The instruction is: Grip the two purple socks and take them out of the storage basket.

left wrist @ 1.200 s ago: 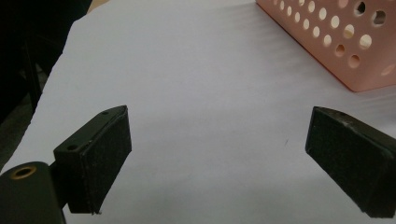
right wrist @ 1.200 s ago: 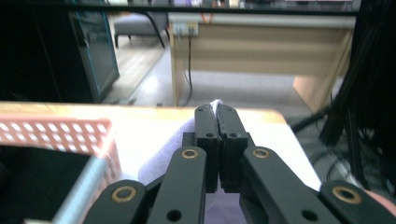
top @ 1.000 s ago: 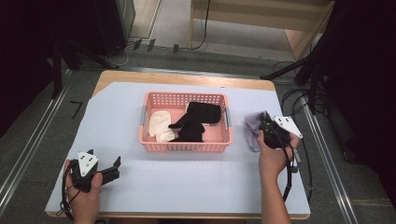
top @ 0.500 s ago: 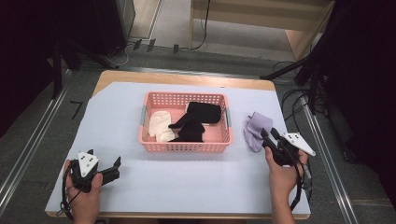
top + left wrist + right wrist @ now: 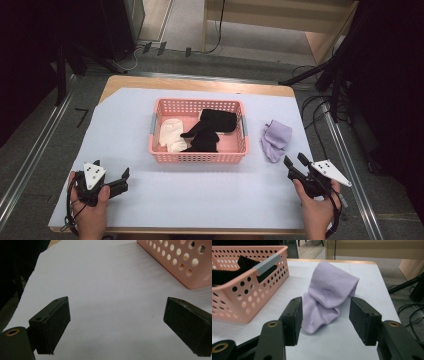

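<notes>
A: Start big. What's on the table [image 5: 150,210]?

B: White sheet over it. Pink basket [image 5: 198,156] near the middle, holding a black cloth [image 5: 212,127] and a white cloth [image 5: 171,134]. A lilac cloth [image 5: 275,139] lies crumpled on the sheet, just beside the basket's right end, apart from it.

A: Hands?

B: Both forearms come in from the near edge. Left hand [image 5: 90,210] sits at the near left corner, wrist low, left gripper [image 5: 124,176] pointing level toward the basket. Right hand [image 5: 316,207] is at the near right, right gripper [image 5: 293,161] angled up-table toward the lilac cloth.

A: Jaws?

B: Left: spread wide, nothing between them but bare sheet. Right: parted, and they have just been opening; the lilac cloth [image 5: 327,296] lies beyond the pads [image 5: 295,320], released. The near fold looks clear of the tips, though that angle makes it hard to be sure.
</notes>
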`<state>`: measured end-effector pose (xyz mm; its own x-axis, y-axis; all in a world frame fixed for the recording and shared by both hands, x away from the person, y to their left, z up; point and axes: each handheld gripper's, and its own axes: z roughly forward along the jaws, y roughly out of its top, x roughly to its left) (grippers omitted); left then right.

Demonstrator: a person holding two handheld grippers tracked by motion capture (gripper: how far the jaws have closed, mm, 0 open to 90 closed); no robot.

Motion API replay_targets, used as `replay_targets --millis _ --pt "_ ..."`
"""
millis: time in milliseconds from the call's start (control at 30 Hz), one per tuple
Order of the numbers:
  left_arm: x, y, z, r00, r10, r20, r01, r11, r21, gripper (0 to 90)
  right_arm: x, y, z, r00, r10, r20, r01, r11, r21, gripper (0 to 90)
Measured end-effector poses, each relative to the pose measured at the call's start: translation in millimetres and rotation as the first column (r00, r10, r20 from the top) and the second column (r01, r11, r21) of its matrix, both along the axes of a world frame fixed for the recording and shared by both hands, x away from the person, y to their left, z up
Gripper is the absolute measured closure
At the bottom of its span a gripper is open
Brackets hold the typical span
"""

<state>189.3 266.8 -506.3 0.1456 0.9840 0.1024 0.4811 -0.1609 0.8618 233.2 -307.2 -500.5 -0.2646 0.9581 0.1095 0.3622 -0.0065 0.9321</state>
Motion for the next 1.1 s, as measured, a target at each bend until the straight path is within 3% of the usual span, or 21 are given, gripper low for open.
replay_targets --millis 400,633,767,833,1000,1100 --pt "-0.4 0.6 0.1 1.0 -0.001 0.003 0.001 1.0 -0.004 7.8 -28.9 -26.2 -19.0 0.9986 -0.047 -0.024 0.047 0.999 -0.005 45.1" --pt "-0.5 1.6 0.3 1.0 -0.002 0.002 0.002 0.9999 -0.013 7.9 -41.7 -39.6 -22.1 0.997 -0.073 -0.025 0.073 0.997 -0.01 45.2" --pt "-0.4 2.5 0.2 1.0 0.0 0.003 0.0 0.9997 -0.023 7.9 -48.1 -42.3 -26.8 0.9964 -0.082 -0.024 0.082 0.997 0.0 45.0" --pt "-0.6 4.1 0.7 1.0 0.001 0.0 -0.001 0.9994 -0.036 7.9 -50.9 -41.3 -26.6 0.9968 -0.08 0.005 0.08 0.997 -0.004 45.1" --pt "-1.2 6.8 0.8 0.9999 -0.002 0.011 0.003 0.998 -0.063 7.9 -54.4 -39.2 -27.7 0.9955 -0.09 0.028 0.091 0.996 -0.017 42.5" --pt "-0.7 6.8 0.7 0.9999 0.008 0.009 -0.007 0.9979 -0.064 12.8 -53.1 -38.7 -27.7 0.9955 -0.094 0.013 0.094 0.995 -0.017 37.2"
